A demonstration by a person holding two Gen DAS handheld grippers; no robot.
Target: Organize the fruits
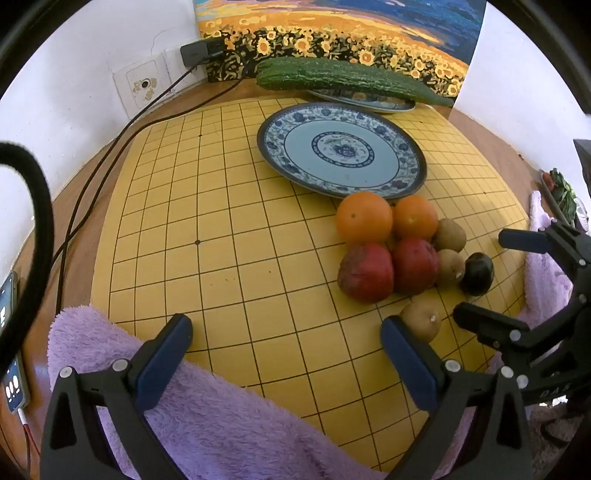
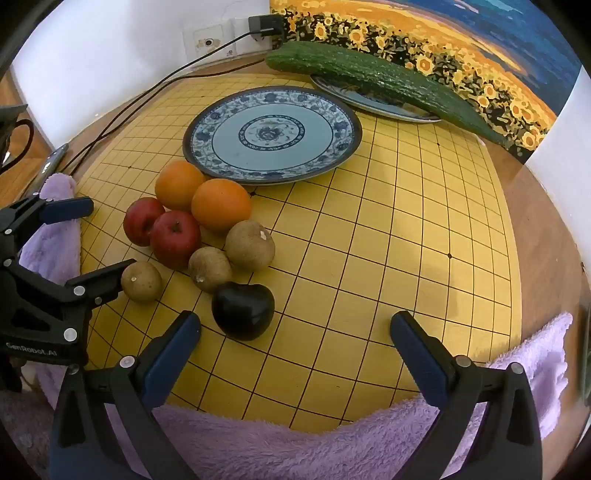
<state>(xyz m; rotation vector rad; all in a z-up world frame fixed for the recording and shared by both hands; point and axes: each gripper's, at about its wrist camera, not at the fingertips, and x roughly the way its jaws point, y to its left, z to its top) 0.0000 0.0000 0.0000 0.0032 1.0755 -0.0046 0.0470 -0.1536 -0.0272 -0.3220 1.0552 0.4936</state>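
Observation:
Several fruits lie bunched on a yellow grid board [image 1: 229, 236]: two oranges [image 1: 364, 217] [image 2: 221, 204], two red apples [image 1: 365, 272] [image 2: 175, 238], three brown kiwis [image 1: 421, 318] [image 2: 250, 244] and a dark plum [image 1: 477, 273] [image 2: 242, 311]. An empty blue-patterned plate [image 1: 341, 149] [image 2: 271, 134] sits just behind them. My left gripper [image 1: 286, 354] is open and empty at the board's near edge; its right finger is next to a kiwi. My right gripper [image 2: 295, 350] is open and empty, near the plum. Each gripper shows in the other's view: the right one [image 1: 491, 277], the left one [image 2: 99, 236].
A long green cucumber [image 1: 343, 79] [image 2: 373, 79] rests on a second plate [image 1: 369, 99] at the back, before a sunflower painting [image 1: 332, 33]. A purple towel [image 1: 207, 410] [image 2: 332, 446] lies under the board's near edge. Cables [image 1: 110, 155] and a phone [image 1: 9, 343] are at left.

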